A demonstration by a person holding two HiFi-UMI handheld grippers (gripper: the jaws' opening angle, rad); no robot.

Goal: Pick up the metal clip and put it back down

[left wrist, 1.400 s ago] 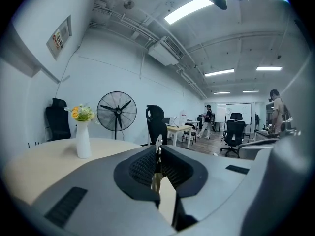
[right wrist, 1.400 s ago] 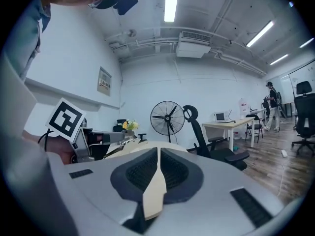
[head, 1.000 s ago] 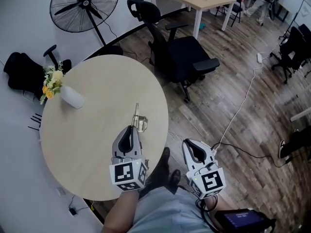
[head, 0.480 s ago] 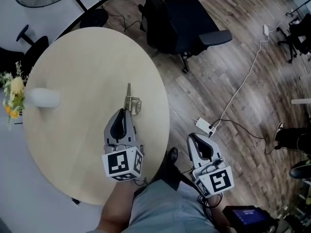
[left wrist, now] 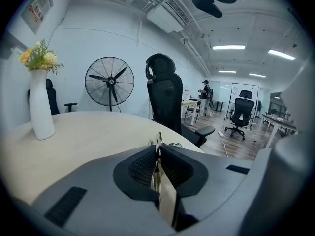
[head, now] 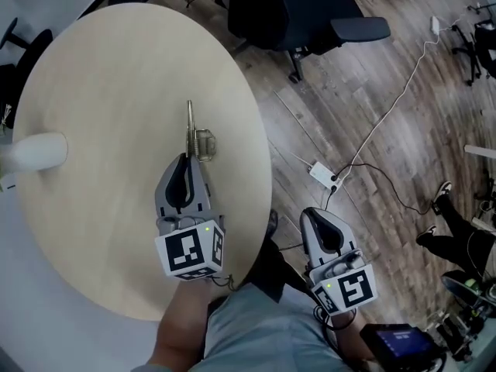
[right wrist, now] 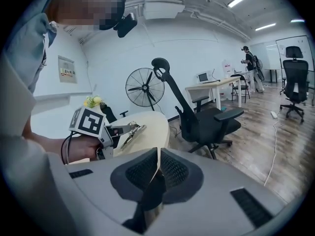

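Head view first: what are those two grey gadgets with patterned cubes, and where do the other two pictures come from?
They are hand-held tongs, one in each hand of a person; the cubes are part of them. The head view comes from a camera on the person's head, looking down at a round table. The other two come from cameras riding on each tongs, looking along its jaws. The left tongs are shut on a metal clip over the table. The right tongs are shut on nothing, beside the table, over the floor. A white vase stands near the table's edge.
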